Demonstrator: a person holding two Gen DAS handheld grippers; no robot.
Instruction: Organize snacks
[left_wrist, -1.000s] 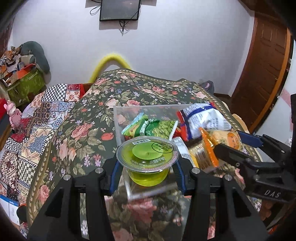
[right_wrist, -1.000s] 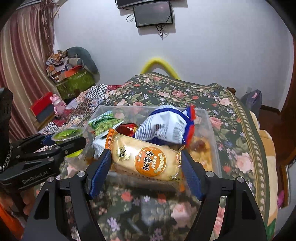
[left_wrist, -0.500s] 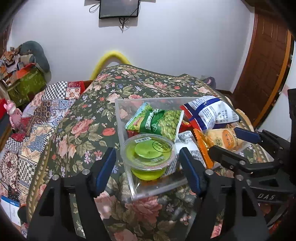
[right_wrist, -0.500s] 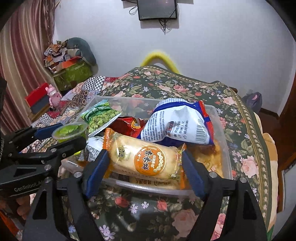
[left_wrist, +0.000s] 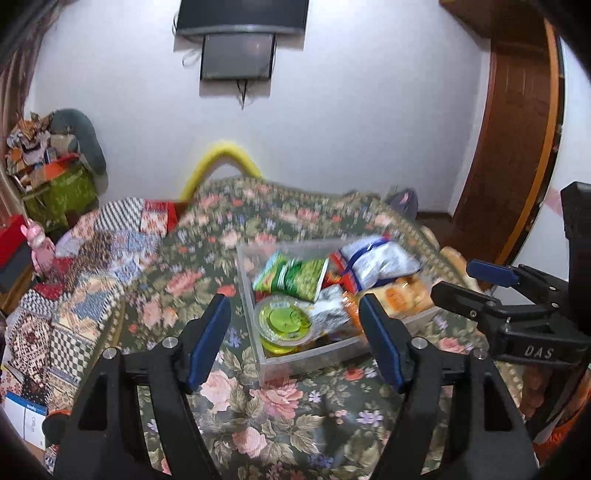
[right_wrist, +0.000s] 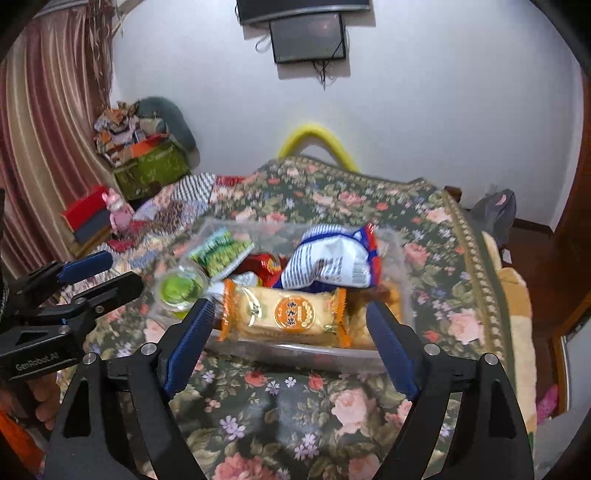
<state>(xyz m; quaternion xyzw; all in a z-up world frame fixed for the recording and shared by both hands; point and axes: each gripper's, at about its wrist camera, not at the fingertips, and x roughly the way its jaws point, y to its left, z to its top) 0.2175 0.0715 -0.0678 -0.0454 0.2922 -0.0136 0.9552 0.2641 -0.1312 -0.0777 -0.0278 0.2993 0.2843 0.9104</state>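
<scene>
Both grippers angled downward toward the clear box (left_wrist: 306, 356), the left gripper (left_wrist: 295, 338) and right gripper (right_wrist: 290, 345) with fingers wide, holding nothing. The orange cracker pack (right_wrist: 284, 314) lay crosswise along the near wall; the green jelly cup (left_wrist: 284, 323) sat upright.

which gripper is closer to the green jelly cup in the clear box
Left. The left gripper is open and lined up just in front of the green jelly cup. The right gripper is open too, facing the orange cracker pack, with the cup off to its left.
</scene>
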